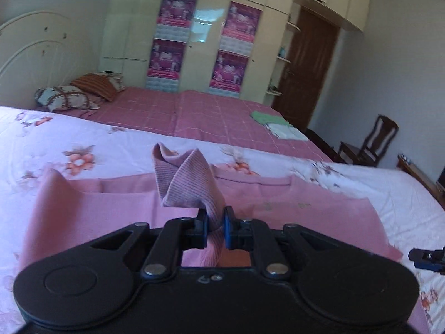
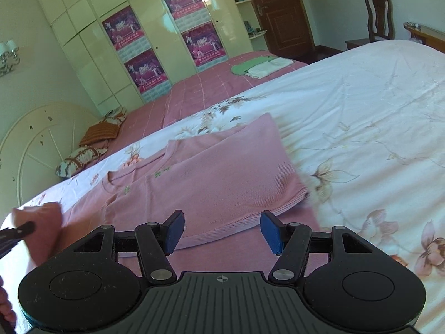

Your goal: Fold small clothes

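Note:
A pink ribbed top point(image 1: 125, 211) lies spread on a floral bedsheet point(image 1: 83, 144). My left gripper point(image 1: 216, 224) is shut on a bunched fold of the top's fabric point(image 1: 186, 181), which stands up above the fingers. In the right wrist view the same top point(image 2: 217, 178) lies flat with one side folded over. My right gripper point(image 2: 222, 232) is open and empty, just above the top's near hem. The left gripper shows at the far left of the right wrist view point(image 2: 19, 229), holding pink fabric.
A pink checked bed point(image 1: 194, 114) lies beyond, with folded green and white clothes point(image 1: 278, 125) and pillows point(image 1: 72, 94). A cream wardrobe with posters point(image 1: 200, 41), a brown door point(image 1: 306, 69) and a wooden chair point(image 1: 372, 142) stand behind.

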Tool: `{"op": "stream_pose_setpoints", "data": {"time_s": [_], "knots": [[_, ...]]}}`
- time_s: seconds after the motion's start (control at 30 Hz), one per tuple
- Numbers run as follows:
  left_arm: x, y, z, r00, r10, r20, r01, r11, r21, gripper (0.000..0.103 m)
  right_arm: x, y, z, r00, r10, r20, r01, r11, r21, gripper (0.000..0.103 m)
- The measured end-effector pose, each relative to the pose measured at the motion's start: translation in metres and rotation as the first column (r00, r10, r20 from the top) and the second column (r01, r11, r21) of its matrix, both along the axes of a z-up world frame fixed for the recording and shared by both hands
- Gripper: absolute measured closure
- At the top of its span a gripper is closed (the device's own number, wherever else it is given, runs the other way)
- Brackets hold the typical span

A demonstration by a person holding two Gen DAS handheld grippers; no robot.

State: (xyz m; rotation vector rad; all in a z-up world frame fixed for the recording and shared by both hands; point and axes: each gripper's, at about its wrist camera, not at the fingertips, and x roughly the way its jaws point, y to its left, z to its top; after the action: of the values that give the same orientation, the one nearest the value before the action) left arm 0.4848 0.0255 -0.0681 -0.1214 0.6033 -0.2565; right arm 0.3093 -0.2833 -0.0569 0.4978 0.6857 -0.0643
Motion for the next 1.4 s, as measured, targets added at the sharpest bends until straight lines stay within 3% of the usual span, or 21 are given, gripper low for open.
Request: {"op": "stream_pose_setpoints", "data": {"time_s": [0.27, 0.3, 0.33, 0.37, 0.43, 0.47, 0.6, 0.7, 0.87, 0.97, 1.07, 1.1, 1.13, 1.17, 1.2, 1.27, 1.4], "knots": [[0.007, -0.107, -0.047, 0.986, -0.136, -0.098, 0.147, 0.983, 0.108, 0.093, -0.015, -0.048, -0.004, 1.0, -0.011, -0.006, 0.011, 0.998, 0.056, 0.042], [0.009, -0.116, -0.056, 0.978, -0.158, -0.133, 0.173, 0.979, 0.106, 0.088, -0.016, -0.053, -0.006, 1.0, -0.011, -0.01, 0.012, 0.998, 0.064, 0.042], [0.011, -0.126, -0.064, 0.97, -0.177, -0.168, 0.198, 0.973, 0.119, 0.077, -0.017, -0.058, -0.007, 1.0, -0.01, -0.014, 0.011, 0.997, 0.076, 0.042], [0.007, -0.133, -0.067, 0.972, -0.175, -0.158, 0.199, 0.969, 0.148, 0.072, -0.017, -0.061, -0.008, 1.0, -0.007, -0.016, 0.008, 0.996, 0.087, 0.042], [-0.008, -0.132, -0.063, 0.974, -0.198, -0.107, 0.213, 0.964, 0.158, 0.045, -0.017, -0.064, -0.009, 1.0, 0.0, -0.014, 0.002, 0.994, 0.111, 0.042], [-0.017, -0.127, -0.058, 0.977, -0.199, -0.075, 0.209, 0.966, 0.15, 0.043, -0.016, -0.064, -0.008, 1.0, 0.008, -0.009, -0.007, 0.992, 0.127, 0.042], [-0.053, -0.07, -0.033, 0.995, -0.094, 0.021, 0.09, 0.985, 0.149, 0.044, -0.002, -0.048, -0.008, 0.997, 0.069, 0.017, -0.071, 0.982, 0.177, 0.042], [-0.076, -0.011, -0.027, 0.997, 0.037, 0.068, -0.052, 0.972, 0.231, 0.045, 0.012, -0.025, -0.01, 0.991, 0.129, 0.036, -0.134, 0.969, 0.209, 0.042], [-0.082, 0.074, -0.038, 0.979, 0.204, -0.007, -0.192, 0.932, 0.306, 0.05, 0.044, 0.019, -0.027, 0.979, 0.205, 0.008, -0.201, 0.95, 0.239, 0.042], [-0.071, 0.097, -0.049, 0.973, 0.219, -0.069, -0.185, 0.924, 0.334, 0.057, 0.065, 0.033, -0.043, 0.977, 0.212, -0.032, -0.195, 0.94, 0.281, 0.042], [-0.064, 0.101, -0.052, 0.98, 0.192, -0.06, -0.164, 0.934, 0.317, 0.059, 0.082, 0.043, -0.05, 0.976, 0.21, -0.054, -0.187, 0.942, 0.278, 0.043], [-0.063, 0.101, -0.053, 0.982, 0.18, -0.054, -0.155, 0.938, 0.311, 0.058, 0.086, 0.047, -0.049, 0.975, 0.213, -0.056, -0.192, 0.946, 0.263, 0.05], [-0.06, 0.1, -0.055, 0.984, 0.174, -0.047, -0.15, 0.936, 0.317, 0.058, 0.091, 0.051, -0.049, 0.973, 0.223, -0.068, -0.2, 0.949, 0.246, 0.078], [-0.058, 0.099, -0.059, 0.984, 0.174, -0.05, -0.149, 0.935, 0.322, 0.059, 0.094, 0.055, -0.049, 0.969, 0.231, -0.085, -0.207, 0.951, 0.229, 0.093], [-0.056, 0.099, -0.06, 0.983, 0.174, -0.056, -0.148, 0.938, 0.314, 0.062, 0.096, 0.059, -0.048, 0.969, 0.231, -0.091, -0.21, 0.957, 0.2, 0.098], [-0.054, 0.102, -0.061, 0.982, 0.175, -0.064, -0.15, 0.945, 0.29, 0.065, 0.099, 0.07, -0.036, 0.965, 0.253, -0.066, -0.245, 0.963, 0.11, 0.098], [-0.053, 0.11, -0.063, 0.982, 0.17, -0.082, -0.144, 0.956, 0.254, 0.073, 0.082, 0.078, 0.014, 0.954, 0.281, 0.102, -0.28, 0.96, -0.022, 0.098]]}}
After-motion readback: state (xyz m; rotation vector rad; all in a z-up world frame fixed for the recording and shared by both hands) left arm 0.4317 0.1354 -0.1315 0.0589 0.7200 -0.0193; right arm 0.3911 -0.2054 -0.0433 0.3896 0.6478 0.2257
